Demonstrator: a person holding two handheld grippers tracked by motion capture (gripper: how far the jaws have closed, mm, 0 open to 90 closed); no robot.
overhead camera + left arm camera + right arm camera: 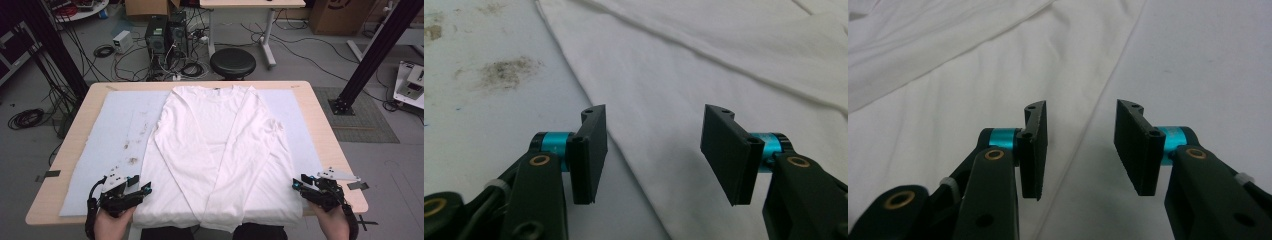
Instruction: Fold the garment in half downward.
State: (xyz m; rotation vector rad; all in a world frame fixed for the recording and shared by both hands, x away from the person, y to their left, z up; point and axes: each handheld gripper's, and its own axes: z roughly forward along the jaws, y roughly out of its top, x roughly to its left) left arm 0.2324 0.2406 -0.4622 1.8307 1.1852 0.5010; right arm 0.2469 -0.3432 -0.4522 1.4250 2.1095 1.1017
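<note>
Nearest the high camera: two hands at the bottom edge, each with a gripper aimed up the table toward 12 o'clock. Left gripper [142,188] at about 7 o'clock of the table [65,150], right gripper [298,184] at about 5 o'clock, mirrored across the garment.

Between them, a white long-sleeved shirt [215,145], spread flat on a pale blue mat [115,130], collar at 12 o'clock, hem at 6 o'clock hanging slightly over the near edge. Long axis running 12 to 6, straight along the line of both grippers. Sleeves folded inward, crossing down the body toward the hem.

Left gripper view: jaws parted at medium width, nothing pinched; the shirt's side edge [624,150] running diagonally from 11 o'clock down to 5 o'clock, passing through the gap. Left jaw over stained mat [484,100], right jaw over white cloth. Edge lying just below and ahead of the tips, whether touched cannot be told.

Right gripper view: jaws parted somewhat narrower, nothing gripped; the shirt's other side edge [1098,110] running from 1 o'clock down to 7 o'clock through the gap, cloth at the left jaw, bare mat [1208,65] at the right.

Decisive relation, judged: each bottom corner lying directly at its own gripper, neither hand nearer than the other, both straddling an edge. Likely calling for a short drop and a closing pinch on both corners at once, hem then carried toward 12 o'clock
</note>
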